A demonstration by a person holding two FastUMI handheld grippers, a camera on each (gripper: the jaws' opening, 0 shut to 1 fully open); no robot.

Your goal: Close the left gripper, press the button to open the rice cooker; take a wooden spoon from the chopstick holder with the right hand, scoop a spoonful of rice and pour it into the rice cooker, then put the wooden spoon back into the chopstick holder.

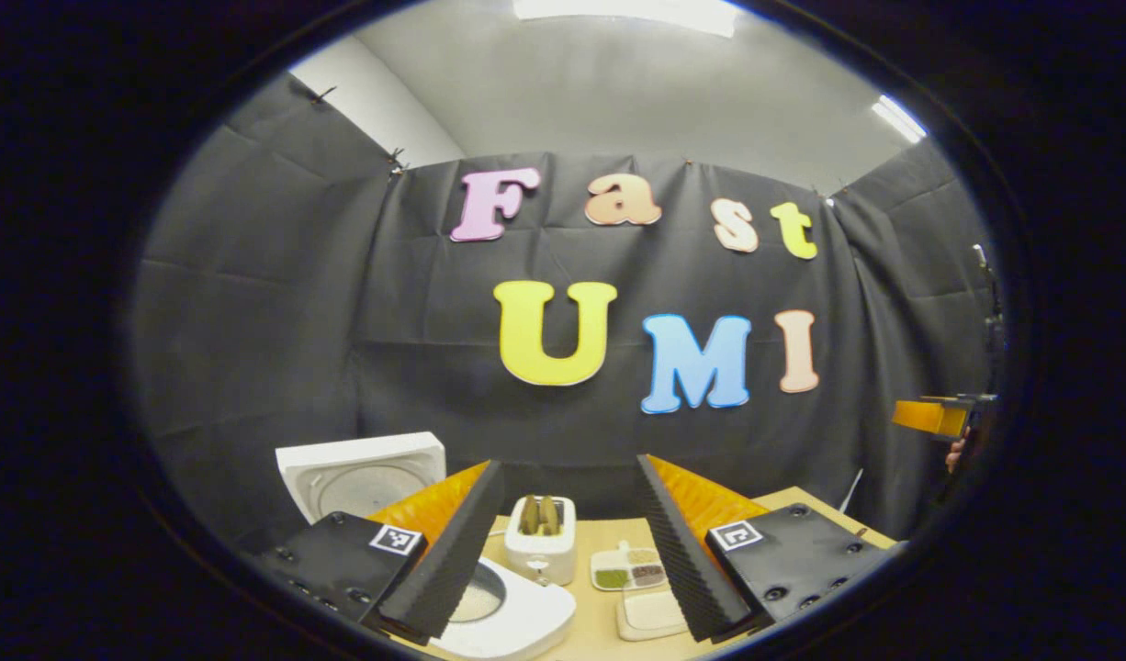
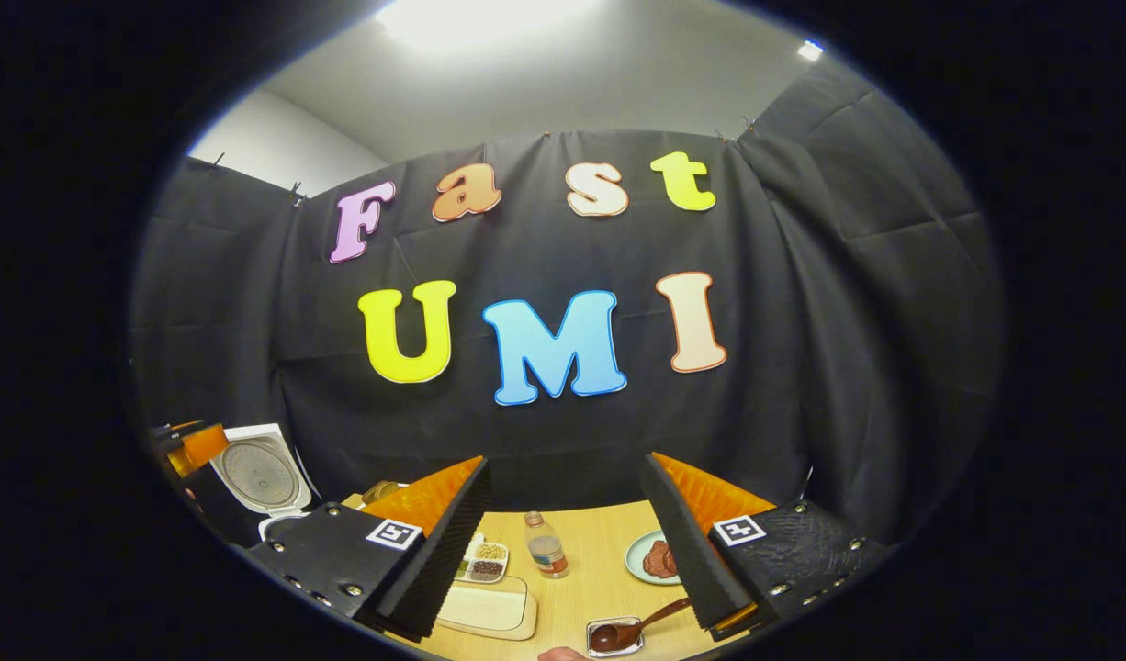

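Left gripper view: rice cooker (image 1: 499, 615) on the table (image 1: 600, 624), lid (image 1: 361, 473) raised, pot exposed. Left gripper (image 1: 570, 551) spread wide, holding nothing. Between its fingers stands the holder (image 1: 541, 542) with utensils upright; a divided tray (image 1: 629, 567) lies just right of it.

Right gripper view: open cooker lid (image 2: 255, 473) at far left. Right gripper (image 2: 568, 551) wide apart, empty. A bottle (image 2: 545, 546) and plate (image 2: 650, 558) lie beyond. A spoon (image 2: 632, 629) rests in a small dish (image 2: 613, 638) near the right finger.

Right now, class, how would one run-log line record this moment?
rice cooker: lid up | left gripper: open, holding nothing | right gripper: open, holding nothing | wooden spoon: lying in small tray
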